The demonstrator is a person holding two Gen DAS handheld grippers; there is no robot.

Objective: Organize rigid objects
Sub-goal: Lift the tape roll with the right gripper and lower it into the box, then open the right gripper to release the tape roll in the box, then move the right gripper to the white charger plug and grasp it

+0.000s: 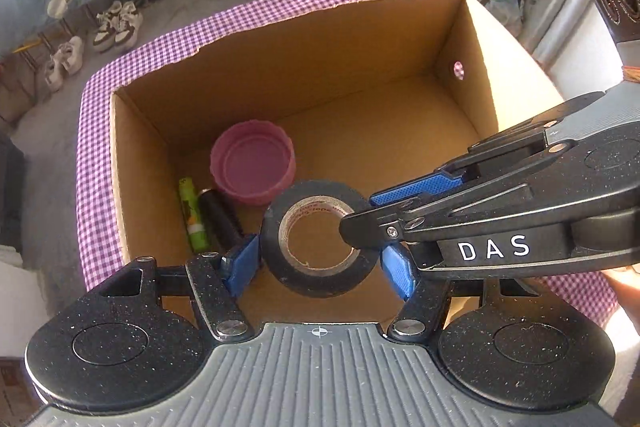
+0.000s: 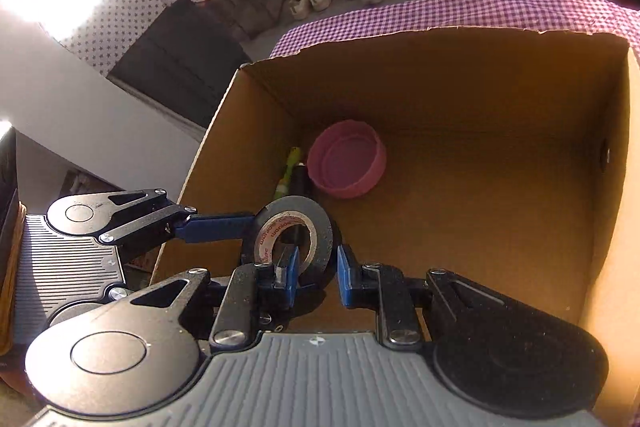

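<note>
Black tape roll point(image 1: 320, 237) held above the open cardboard box point(image 1: 484, 39), over its near-left corner. Left gripper point(image 1: 318, 259) clamps the roll across its outer sides. Right gripper point(image 2: 316, 273) pinches the roll's wall, one finger point(image 2: 289, 273) through the core. Box floor, near-left corner: pink lid point(image 1: 253, 167), green battery point(image 1: 193, 215), black battery point(image 1: 220, 217), close together. Box sits on purple checked cloth point(image 1: 96, 187).

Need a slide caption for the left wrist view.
Both grippers hold a black tape roll over a cardboard box containing a pink lid.
</note>
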